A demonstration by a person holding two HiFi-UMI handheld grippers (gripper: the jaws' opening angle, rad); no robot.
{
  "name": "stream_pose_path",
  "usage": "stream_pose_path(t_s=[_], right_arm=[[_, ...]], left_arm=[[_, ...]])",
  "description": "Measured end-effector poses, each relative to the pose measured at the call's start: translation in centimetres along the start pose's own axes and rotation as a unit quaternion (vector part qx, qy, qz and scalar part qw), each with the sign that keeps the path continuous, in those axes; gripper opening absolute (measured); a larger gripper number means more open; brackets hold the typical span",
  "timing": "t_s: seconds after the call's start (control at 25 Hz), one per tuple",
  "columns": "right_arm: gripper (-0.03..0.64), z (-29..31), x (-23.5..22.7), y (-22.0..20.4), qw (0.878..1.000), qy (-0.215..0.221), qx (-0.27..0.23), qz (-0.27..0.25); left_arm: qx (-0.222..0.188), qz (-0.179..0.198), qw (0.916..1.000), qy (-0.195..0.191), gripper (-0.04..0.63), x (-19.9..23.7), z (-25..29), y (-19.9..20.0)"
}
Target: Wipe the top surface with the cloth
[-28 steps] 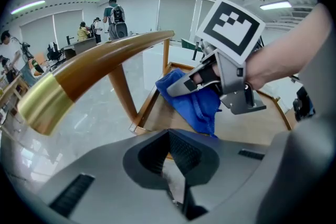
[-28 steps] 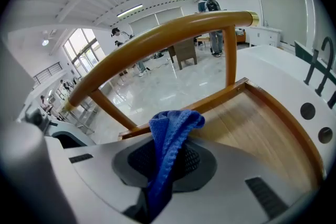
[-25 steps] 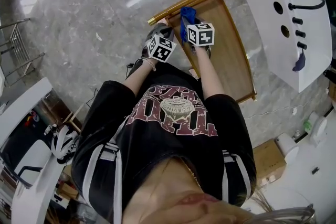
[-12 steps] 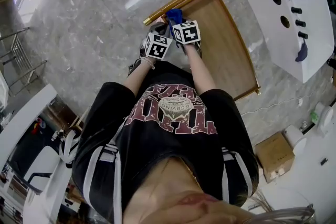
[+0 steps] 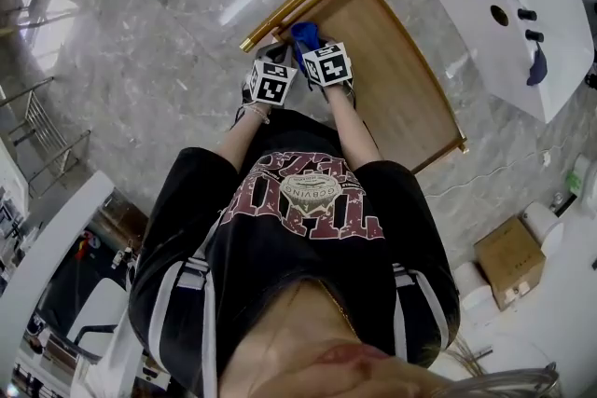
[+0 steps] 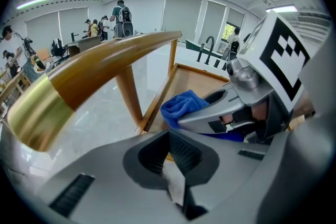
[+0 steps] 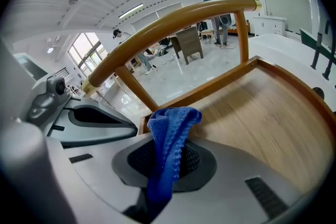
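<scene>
The cloth [image 7: 170, 128], pinched by the right gripper [image 7: 167, 162] beside the closed, empty left gripper [image 6: 176, 157], could be dragged loose on the top [image 7: 262, 113].

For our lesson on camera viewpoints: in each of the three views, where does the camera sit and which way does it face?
Head view: on the person's head, facing steeply down; shows black printed T-shirt, forearms, left gripper and right gripper at the rimmed wooden top surface.
Left gripper view: on the left gripper, facing along its shut, empty jaws toward the curved wooden handle rail.
Right gripper view: on the right gripper, facing along jaws clamping the blue woven cloth.
Shared: both gripper views show rail and cloth.
</scene>
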State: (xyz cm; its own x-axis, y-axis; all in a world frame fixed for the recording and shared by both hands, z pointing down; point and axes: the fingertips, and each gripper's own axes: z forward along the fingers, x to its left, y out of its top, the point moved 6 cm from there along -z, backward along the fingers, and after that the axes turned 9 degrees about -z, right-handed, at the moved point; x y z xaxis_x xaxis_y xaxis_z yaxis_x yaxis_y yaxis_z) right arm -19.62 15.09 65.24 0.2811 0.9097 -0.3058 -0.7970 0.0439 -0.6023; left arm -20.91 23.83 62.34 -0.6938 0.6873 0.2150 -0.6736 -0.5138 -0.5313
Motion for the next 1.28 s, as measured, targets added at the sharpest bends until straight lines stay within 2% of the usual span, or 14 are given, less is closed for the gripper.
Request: stream_pose_path(t_s=[0.76,1.28], right_arm=[[0.055,-2.9,-0.7,-3.3,0.999,-0.031,-0.025,0.023],[0.055,-5.4,-1.4,-6.2,0.996,-0.058,-0.033,0.057]], left_arm=[[0.033,0.056,0.9976,-0.024,0.048,-2.9,1.8,0.3],[0.056,0.108,0.9912,-0.053,0.048,-6.3,3.0,0.6]])
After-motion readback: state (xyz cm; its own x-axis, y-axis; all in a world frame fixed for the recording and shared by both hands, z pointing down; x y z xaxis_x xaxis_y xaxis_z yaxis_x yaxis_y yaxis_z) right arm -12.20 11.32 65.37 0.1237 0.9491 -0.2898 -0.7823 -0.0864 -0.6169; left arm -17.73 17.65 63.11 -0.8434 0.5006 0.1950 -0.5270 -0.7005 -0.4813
